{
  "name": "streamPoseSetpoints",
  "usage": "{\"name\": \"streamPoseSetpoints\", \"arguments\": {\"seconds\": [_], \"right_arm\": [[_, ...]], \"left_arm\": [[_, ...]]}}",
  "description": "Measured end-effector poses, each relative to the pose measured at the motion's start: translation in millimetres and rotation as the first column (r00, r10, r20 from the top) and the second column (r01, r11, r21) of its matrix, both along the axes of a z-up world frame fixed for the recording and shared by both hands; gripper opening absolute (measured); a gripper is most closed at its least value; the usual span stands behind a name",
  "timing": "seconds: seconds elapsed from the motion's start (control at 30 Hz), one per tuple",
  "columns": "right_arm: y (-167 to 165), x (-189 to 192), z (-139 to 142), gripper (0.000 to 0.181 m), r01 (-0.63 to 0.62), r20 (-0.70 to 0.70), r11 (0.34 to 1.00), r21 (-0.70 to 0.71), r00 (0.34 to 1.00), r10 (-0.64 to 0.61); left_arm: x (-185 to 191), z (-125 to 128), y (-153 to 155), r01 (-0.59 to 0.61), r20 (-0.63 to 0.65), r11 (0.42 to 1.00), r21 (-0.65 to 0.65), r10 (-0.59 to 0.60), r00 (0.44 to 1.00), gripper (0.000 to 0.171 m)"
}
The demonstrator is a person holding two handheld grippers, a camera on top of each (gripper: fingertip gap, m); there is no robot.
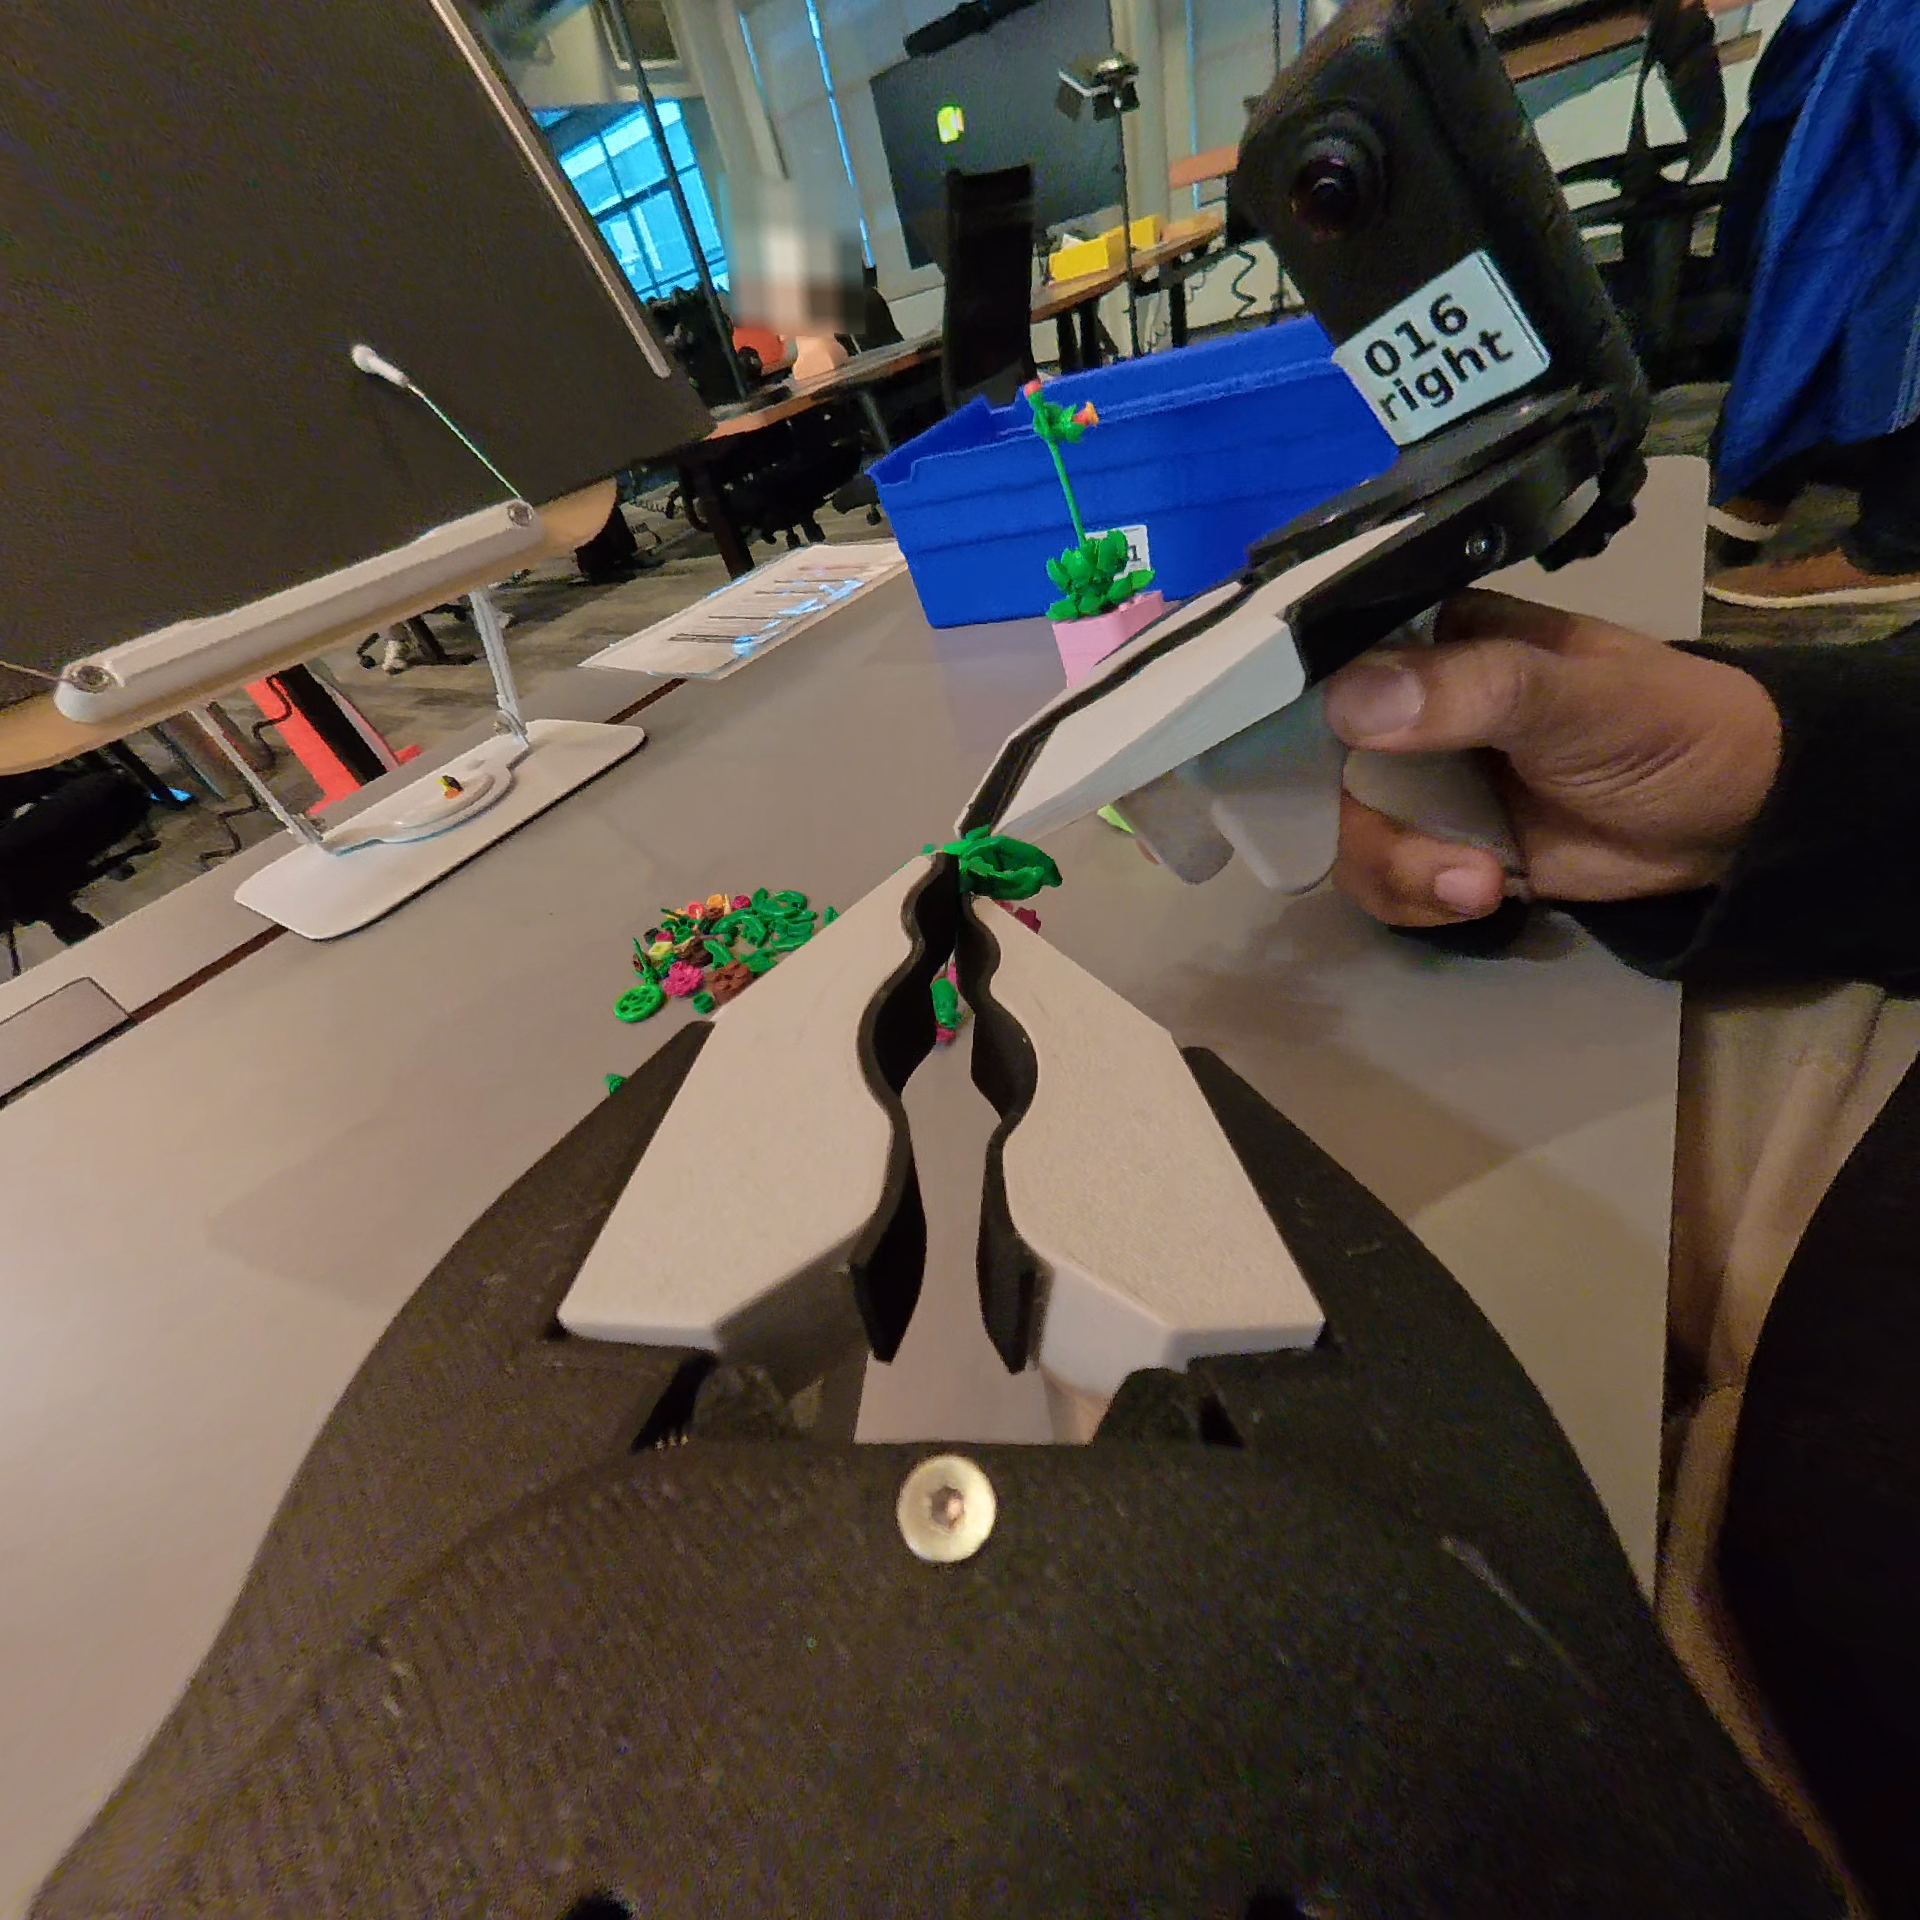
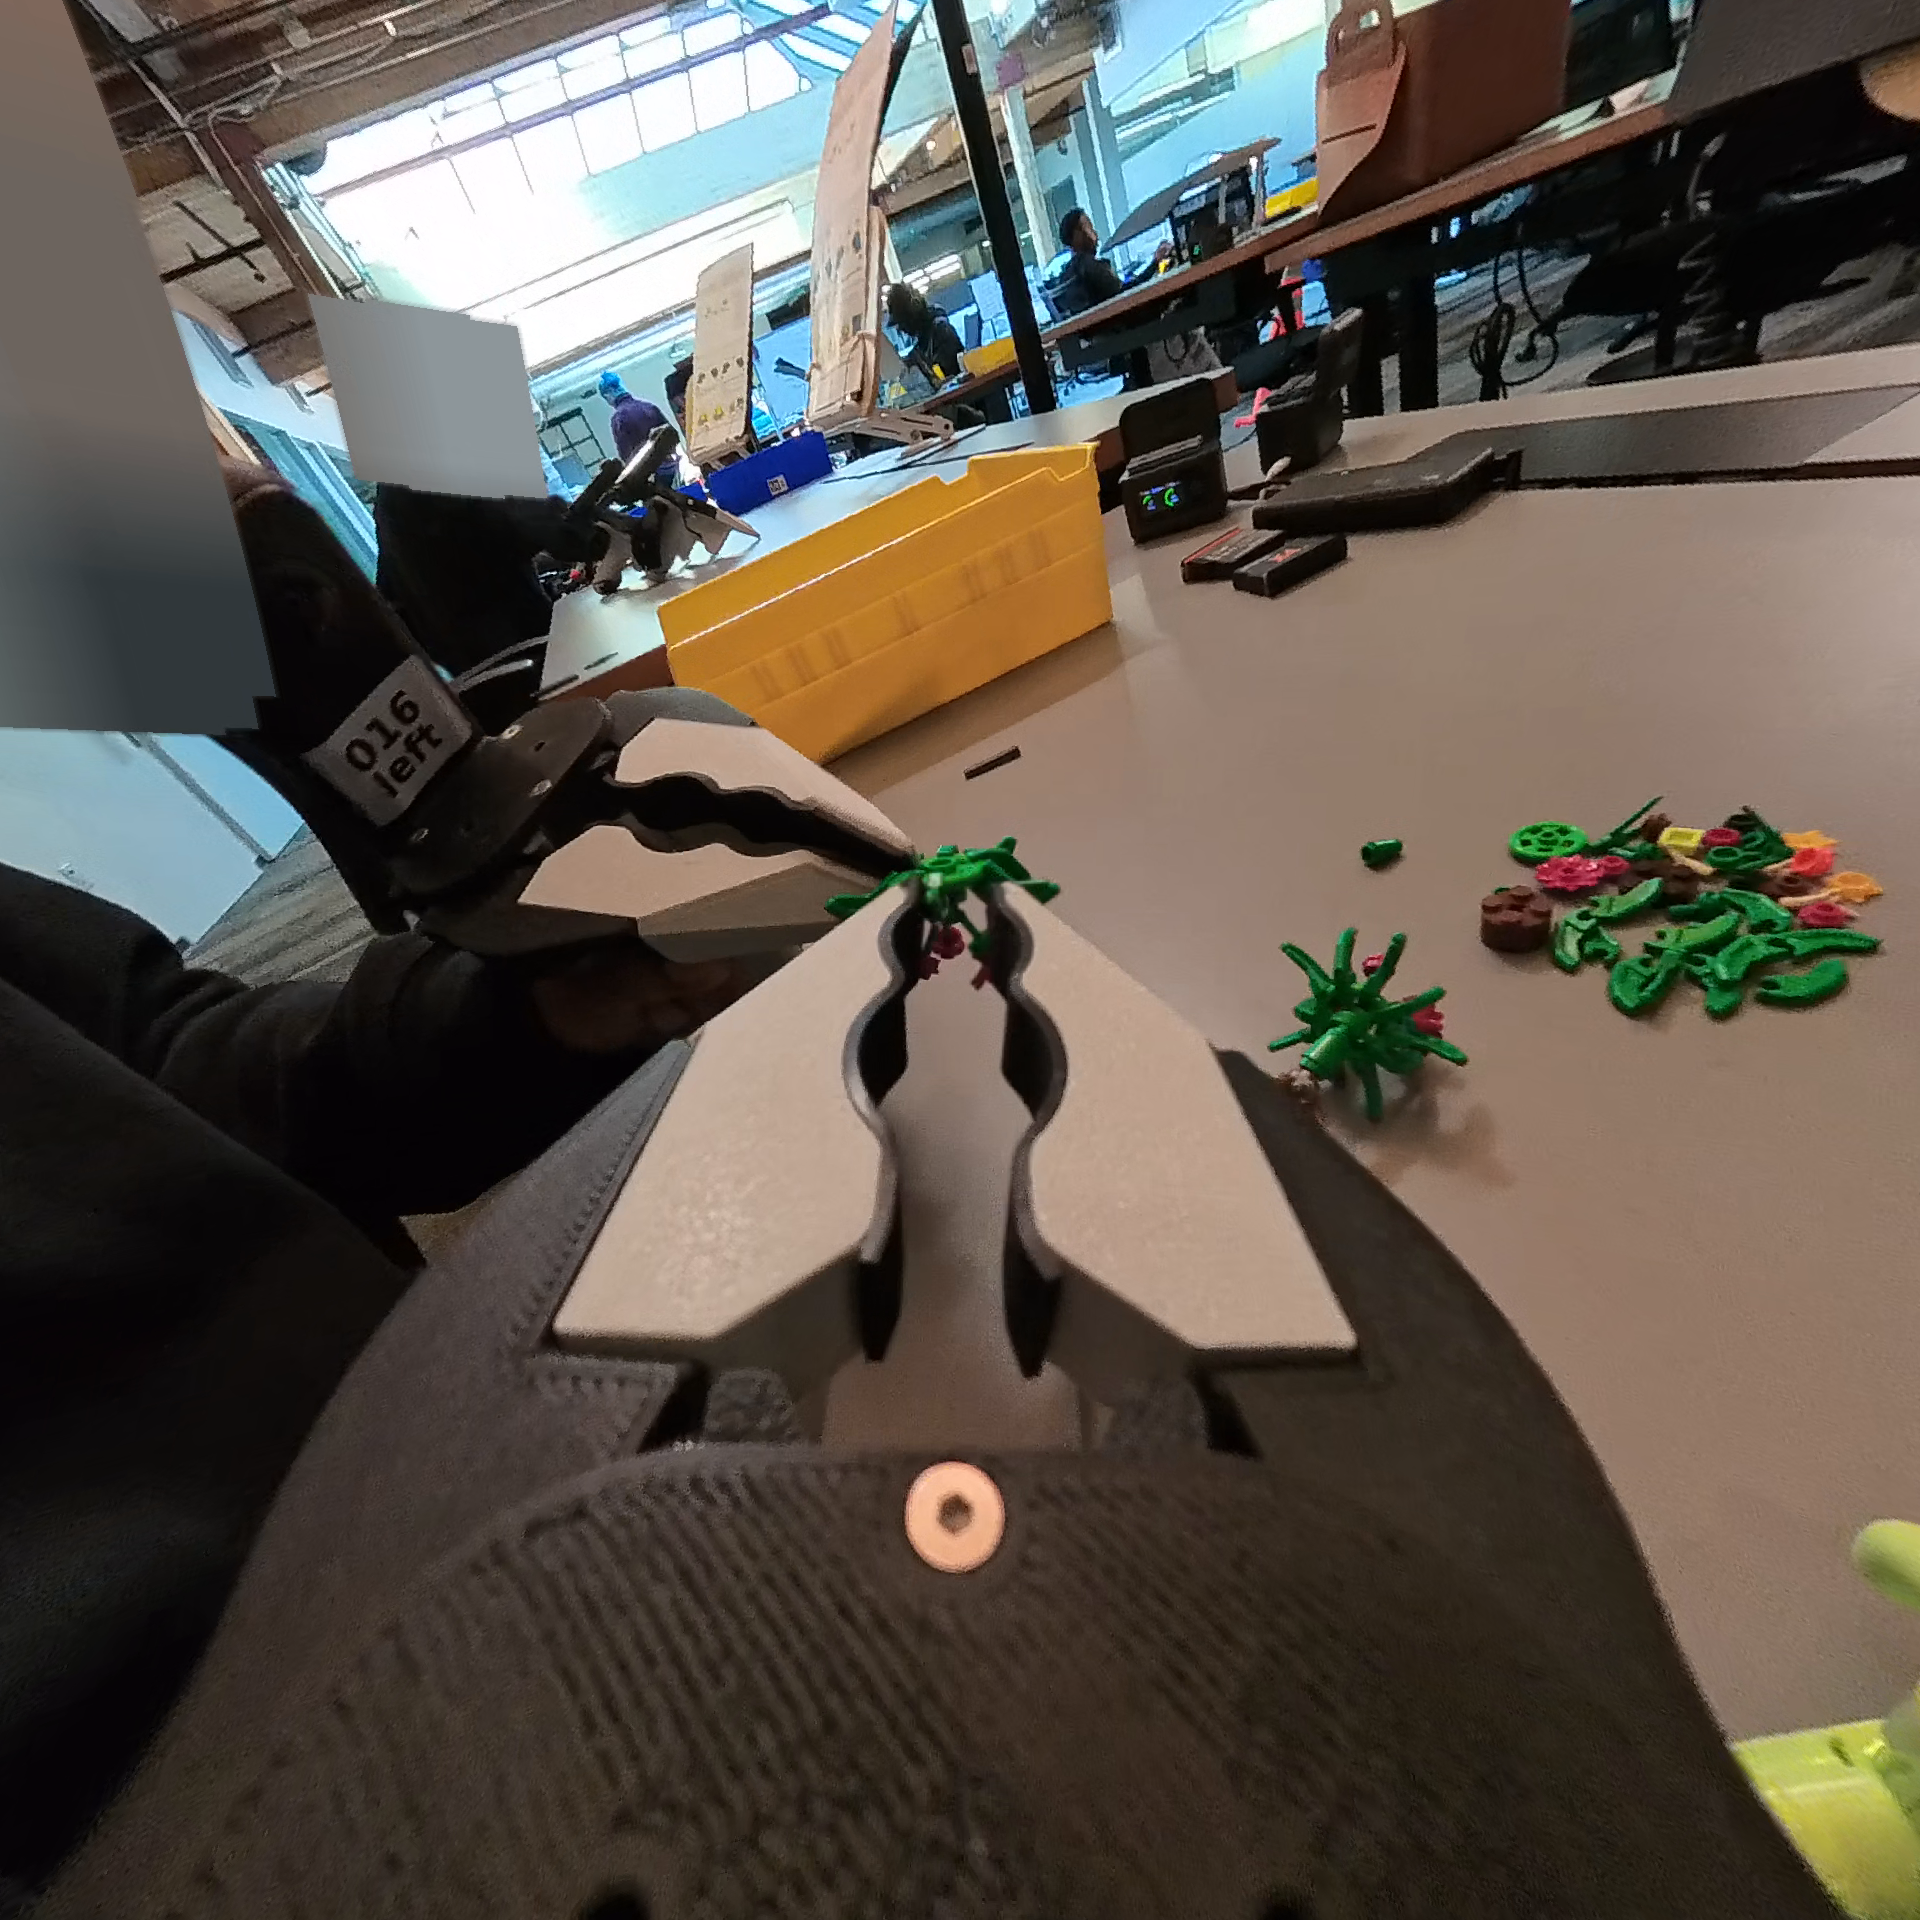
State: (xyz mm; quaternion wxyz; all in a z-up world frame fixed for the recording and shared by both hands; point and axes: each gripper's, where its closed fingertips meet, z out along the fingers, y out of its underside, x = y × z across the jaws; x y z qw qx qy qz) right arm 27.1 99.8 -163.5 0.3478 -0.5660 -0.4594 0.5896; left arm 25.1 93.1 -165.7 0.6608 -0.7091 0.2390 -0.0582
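Grippers meet mid-table: left gripper (image 1: 951, 868) and right gripper (image 2: 951, 902) both pinch one green sprig (image 2: 940, 878), seemingly; loose pile (image 2: 1704, 904) right, table (image 2: 1455, 675) open beyond.

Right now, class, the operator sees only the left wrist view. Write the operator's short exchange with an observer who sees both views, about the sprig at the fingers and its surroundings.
Operator: Do the right fingers straddle the sprig?
Observer: Yes. The right gripper has a fingertip on each side of the green sprig.
Operator: What is behind the left gripper?
Observer: A yellow bin stands on the table, beyond the left gripper.
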Motion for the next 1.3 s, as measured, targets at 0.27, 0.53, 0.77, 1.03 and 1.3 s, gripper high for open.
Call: {"name": "streamPoseSetpoints", "arguments": {"seconds": [0.27,0.53,0.77,1.03,1.3], "right_arm": [[-6,2,-2,0.001,-0.048,0.014,0.998,-0.044,0.999,0.049],[-7,10,6,0.000,-0.210,-0.093,0.915,-0.345,0.978,0.189],[19,17,16,0.000,0.050,-0.079,0.996,-0.073,0.995,-0.056],[3,21,33,0.001,0.226,-0.129,0.860,0.458,0.974,-0.187],[-6,19,33,0.000,0.243,-0.139,0.767,0.593,0.970,-0.200]], "left_arm": [[0,-1,-1,0.028,0.028,1.000,-0.008,-0.028,0.999,0.000],[9,8,-6,0.145,0.187,0.989,-0.022,-0.139,0.973,0.000],[-6,29,-7,0.162,0.537,0.986,-0.029,-0.121,0.835,0.006],[12,34,-6,0.578,0.995,0.816,-0.022,-0.038,0.092,0.029],[14,30,-2,0.574,0.999,0.818,-0.015,0.035,-0.025,0.012]]}}
